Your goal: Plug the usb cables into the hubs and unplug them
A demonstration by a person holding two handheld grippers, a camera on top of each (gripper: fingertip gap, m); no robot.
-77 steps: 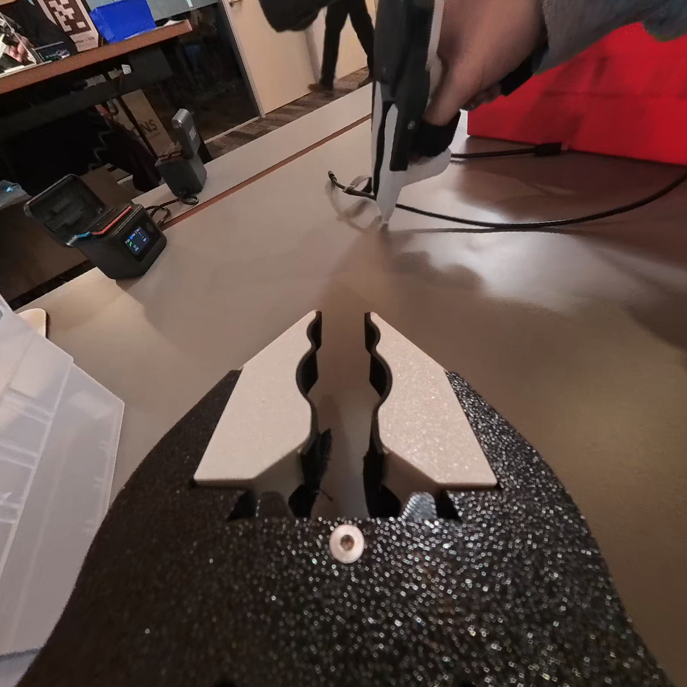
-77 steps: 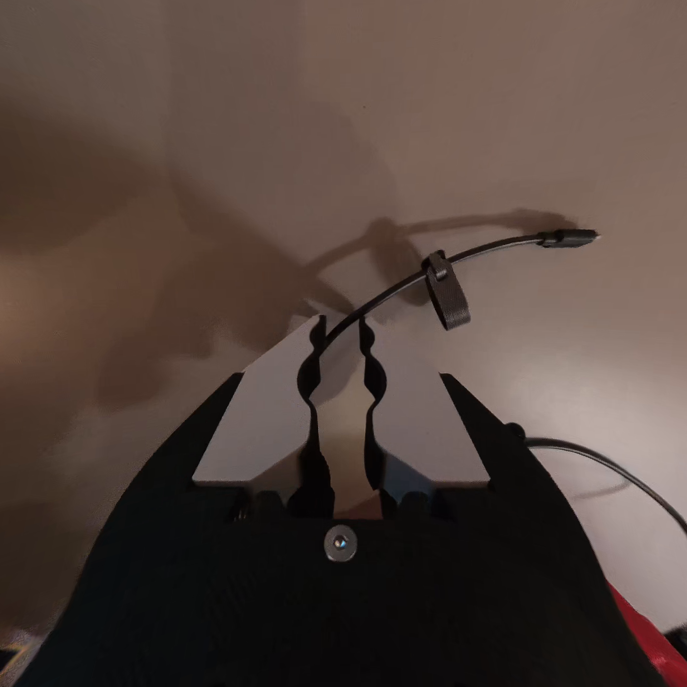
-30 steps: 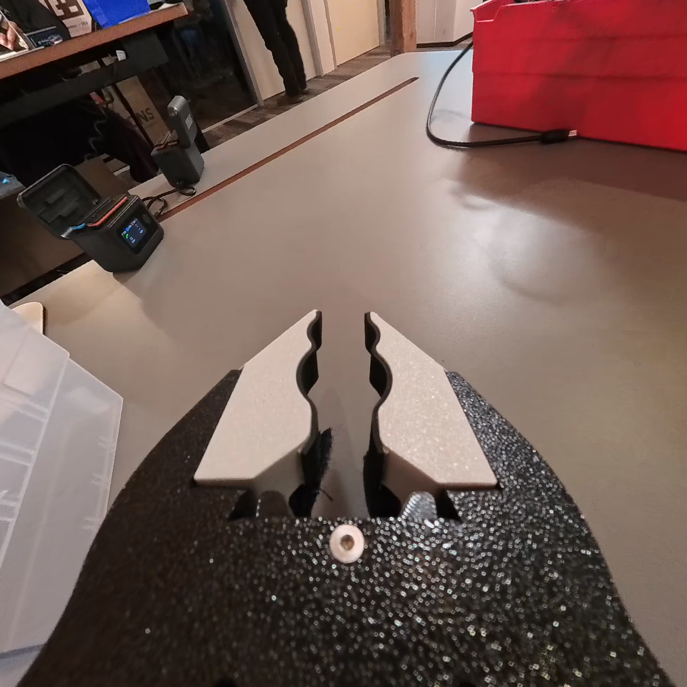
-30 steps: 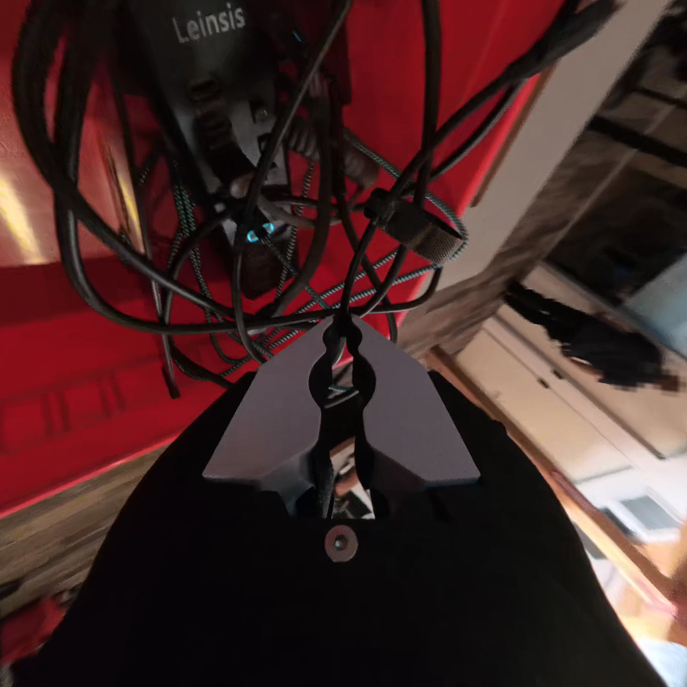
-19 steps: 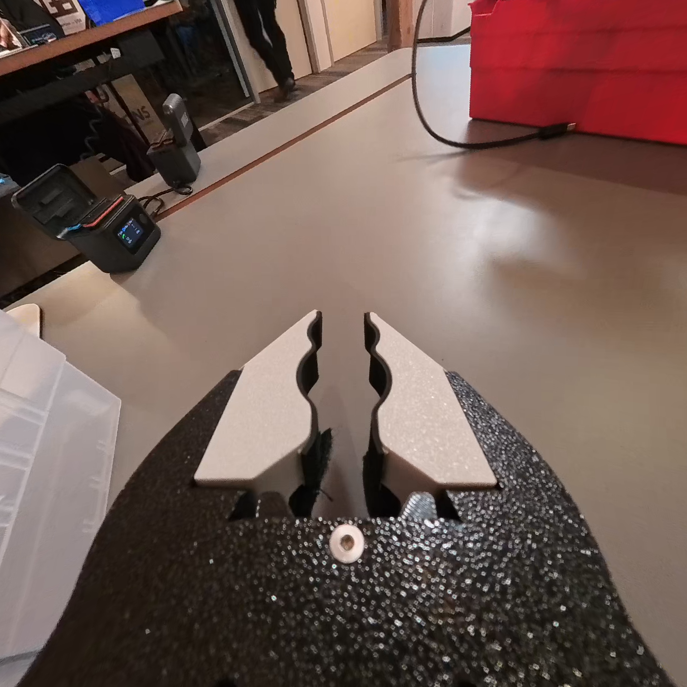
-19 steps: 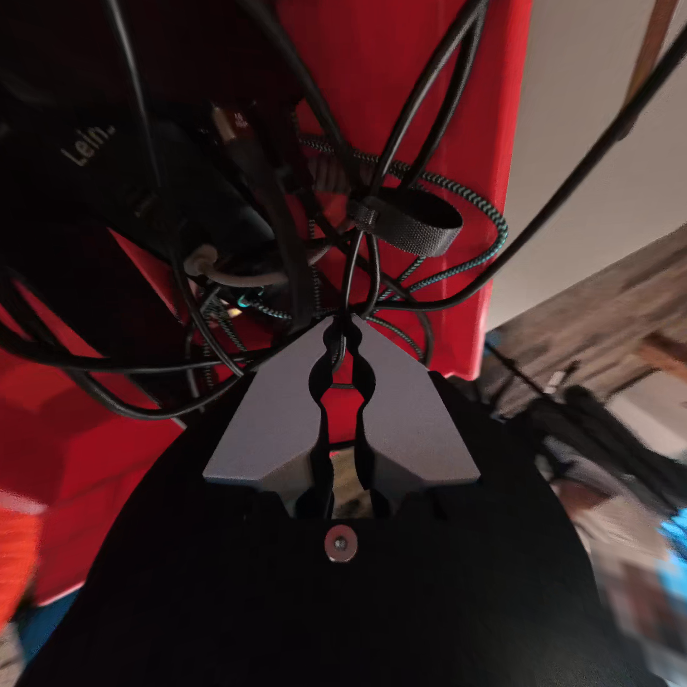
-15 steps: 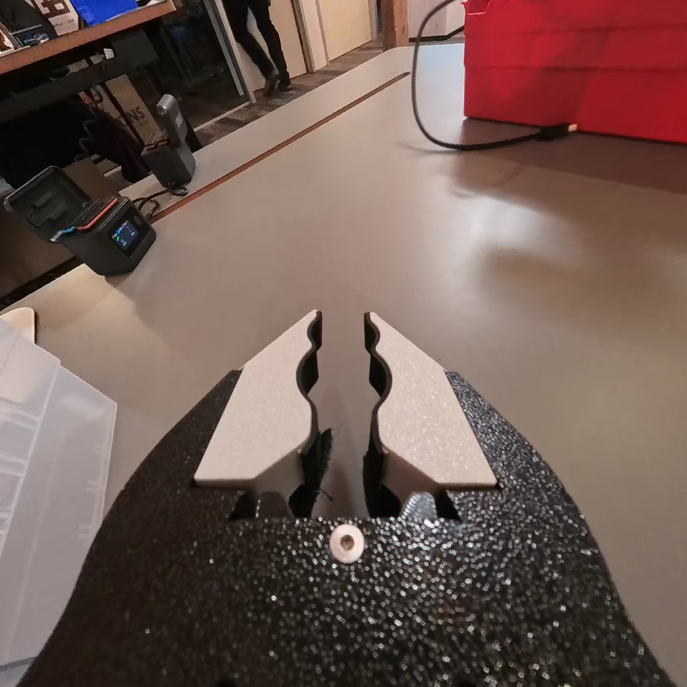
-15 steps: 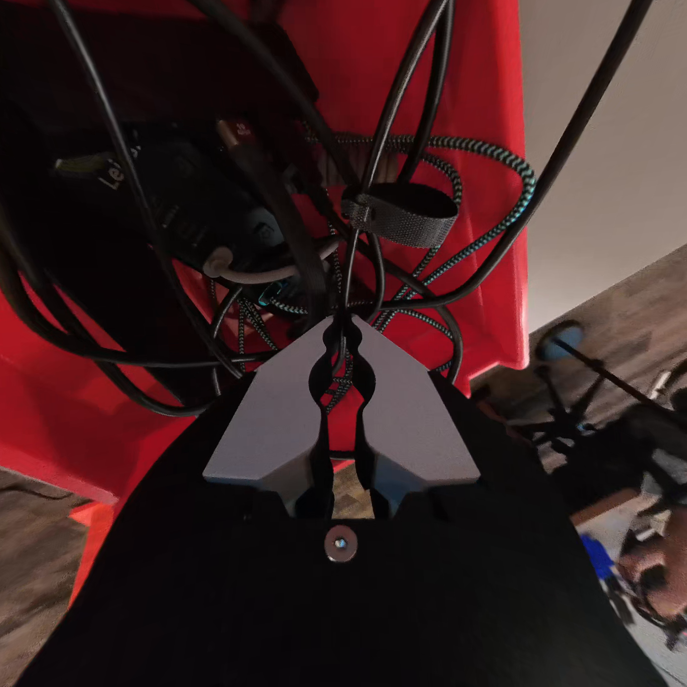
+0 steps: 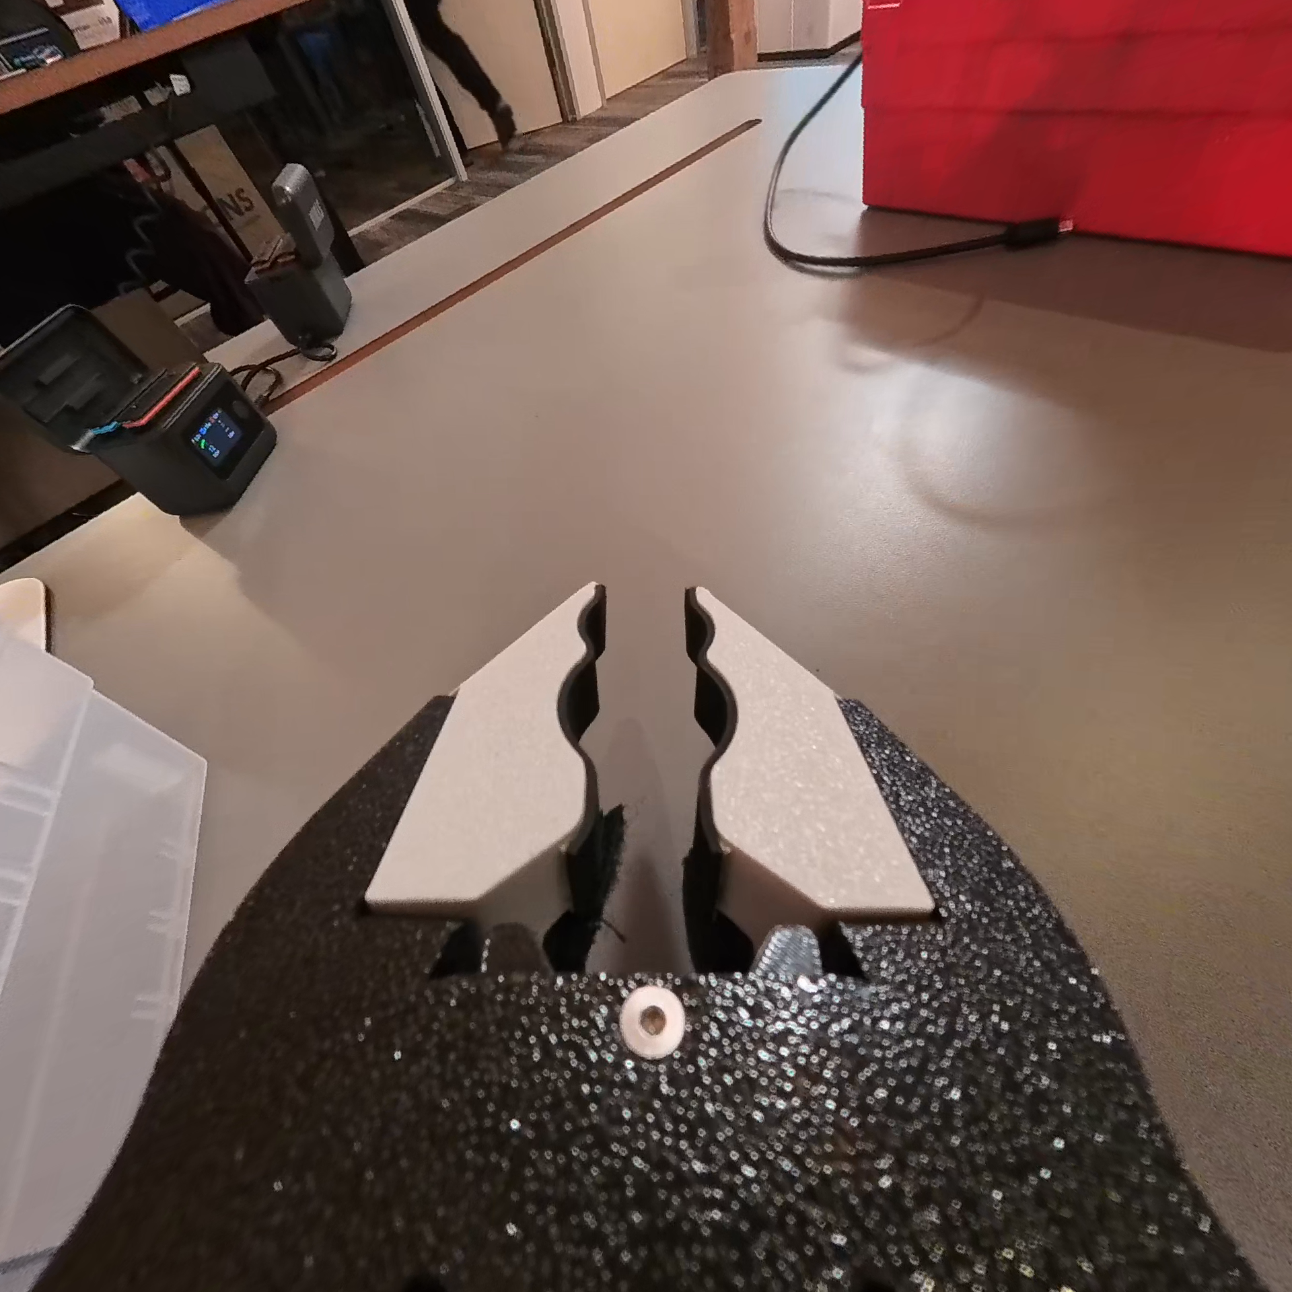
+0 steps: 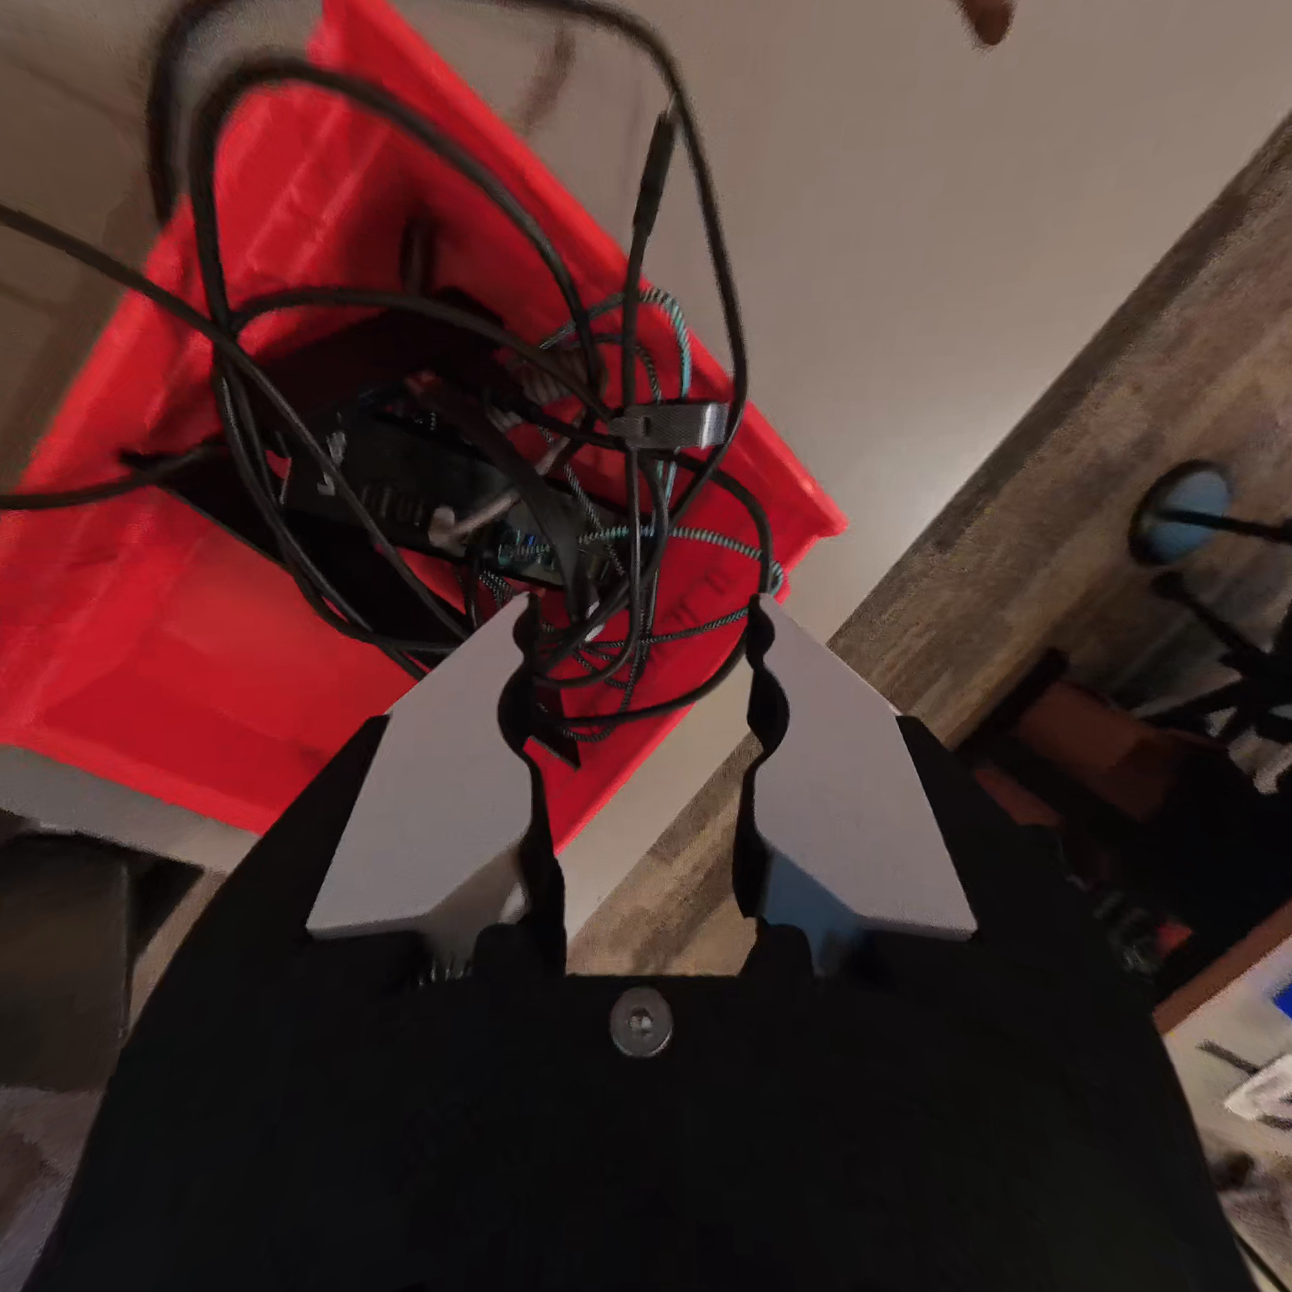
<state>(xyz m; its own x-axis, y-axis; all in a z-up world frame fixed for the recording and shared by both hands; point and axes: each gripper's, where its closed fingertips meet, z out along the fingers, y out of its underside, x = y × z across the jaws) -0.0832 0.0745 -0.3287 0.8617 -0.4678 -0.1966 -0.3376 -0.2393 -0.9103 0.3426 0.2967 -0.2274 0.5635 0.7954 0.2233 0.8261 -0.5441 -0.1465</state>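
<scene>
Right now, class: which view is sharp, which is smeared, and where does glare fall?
Left wrist view: sharp, with a pale glare patch on the table near the red bin. Right wrist view: motion-smeared across the bin, cables and floor; only its fingers look crisp.

Partial lettering on board (image 9: 231, 203) behind table; small figures on charger screen (image 9: 215, 442), unreadable.

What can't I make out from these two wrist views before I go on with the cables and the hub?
- Hub, right wrist view: motion blur and crossing cables hide its ports; what is plugged in is unreadable.
- Red bin contents, left wrist view: only its outer wall shows.
- Black cable, left wrist view: its far end runs off the top edge.
- Right gripper: absent from the left wrist view.
</scene>
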